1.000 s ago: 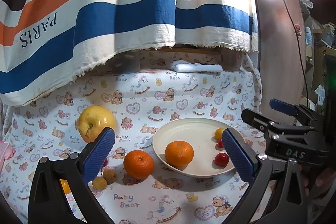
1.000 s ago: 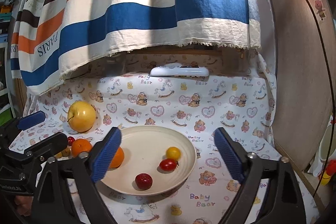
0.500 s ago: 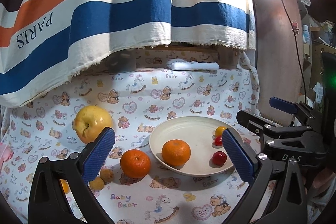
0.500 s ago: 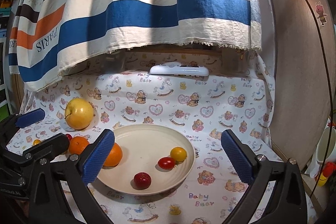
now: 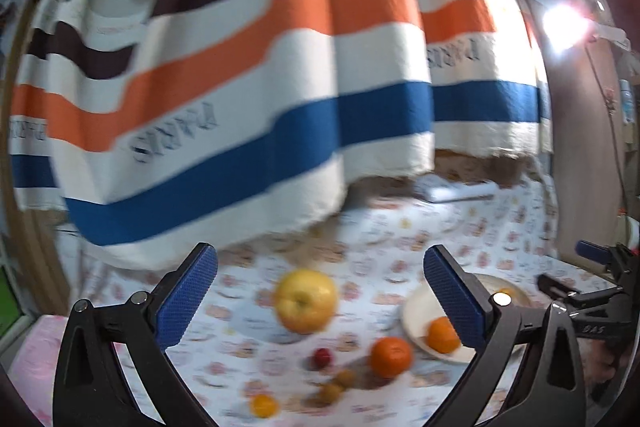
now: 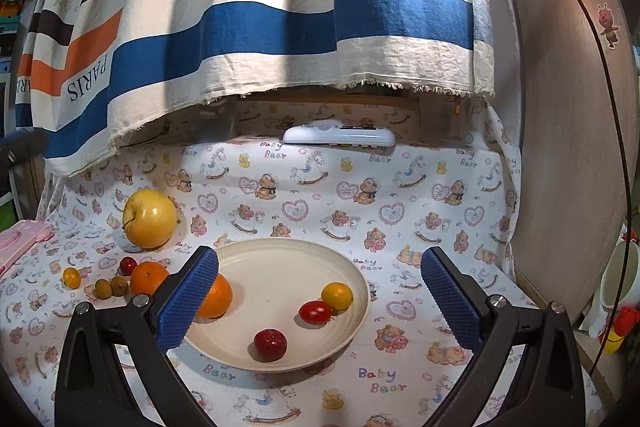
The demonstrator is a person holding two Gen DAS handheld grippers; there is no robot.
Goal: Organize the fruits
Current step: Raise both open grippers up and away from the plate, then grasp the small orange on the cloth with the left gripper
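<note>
Left gripper (image 5: 320, 301): jaws spread wide, nothing between the blue pads, held above the table and facing the yellow apple (image 5: 306, 301); its view is blurred. Right gripper (image 6: 319, 301): jaws likewise wide apart and empty, poised over the near edge of the cream plate (image 6: 280, 267). On the plate: one orange (image 6: 216, 297) at the left rim, partly behind the left pad; a yellow cherry tomato (image 6: 337, 295) touching a red cherry tomato (image 6: 316, 311) on the right half; a dark red round fruit (image 6: 271, 344) near the front rim. Off the plate, on the bear-print cloth (image 6: 400, 219): the yellow apple, well back and left; a second orange (image 6: 149, 277) just left of the plate; a small red fruit (image 6: 128, 265) behind it; two small brown fruits (image 6: 110, 286) side by side; a small yellow tomato (image 6: 71, 277) farthest left. At the back edge of the cloth lies a white remote (image 6: 339, 136). Above hangs a striped cloth (image 6: 280, 27) lettered PARIS. A pink object (image 6: 20, 241) sits at the far left.
</note>
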